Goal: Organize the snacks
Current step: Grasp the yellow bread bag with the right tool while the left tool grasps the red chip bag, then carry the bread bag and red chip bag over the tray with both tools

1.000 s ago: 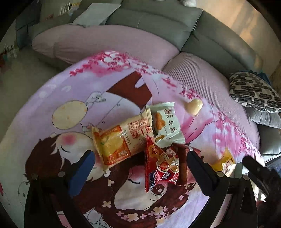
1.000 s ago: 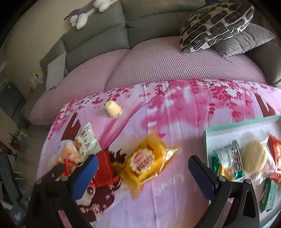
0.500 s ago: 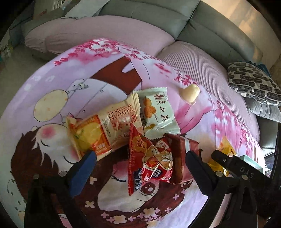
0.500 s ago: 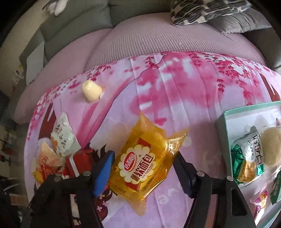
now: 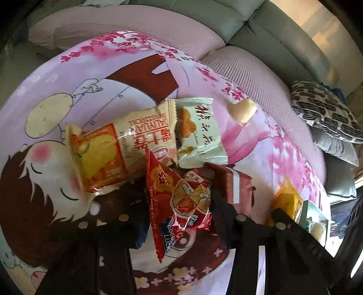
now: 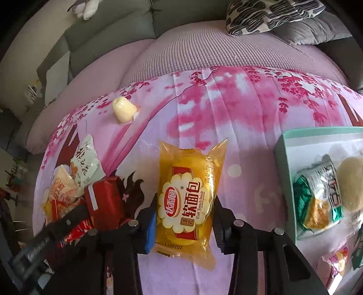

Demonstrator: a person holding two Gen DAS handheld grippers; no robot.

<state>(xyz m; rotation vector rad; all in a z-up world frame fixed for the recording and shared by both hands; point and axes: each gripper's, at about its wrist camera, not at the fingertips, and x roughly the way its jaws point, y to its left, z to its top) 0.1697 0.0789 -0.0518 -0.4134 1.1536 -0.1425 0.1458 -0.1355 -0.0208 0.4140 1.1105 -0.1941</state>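
My left gripper (image 5: 179, 208) is shut on a red snack packet (image 5: 179, 202) lying on the pink blanket (image 5: 102, 74). Beside it lie an orange swiss-roll packet (image 5: 118, 149), a pale green packet (image 5: 199, 131), a dark red packet (image 5: 236, 183) and a cream jelly cup (image 5: 242, 111). My right gripper (image 6: 185, 217) is shut on a yellow soft-bread packet (image 6: 188, 197), its jaws pressed to both sides. A mint-green tray (image 6: 285, 172) at the right holds a green packet (image 6: 317, 199) and a round pastry (image 6: 350, 181).
A grey sofa (image 6: 109, 34) with a pink cover runs behind the blanket. A black-and-white patterned pillow (image 6: 267, 13) lies at the back right. The left gripper's body (image 6: 56, 231) shows at the lower left of the right wrist view.
Both grippers moved forward and down and closed. The left one closed on the red packet, the right one on the yellow bread packet.
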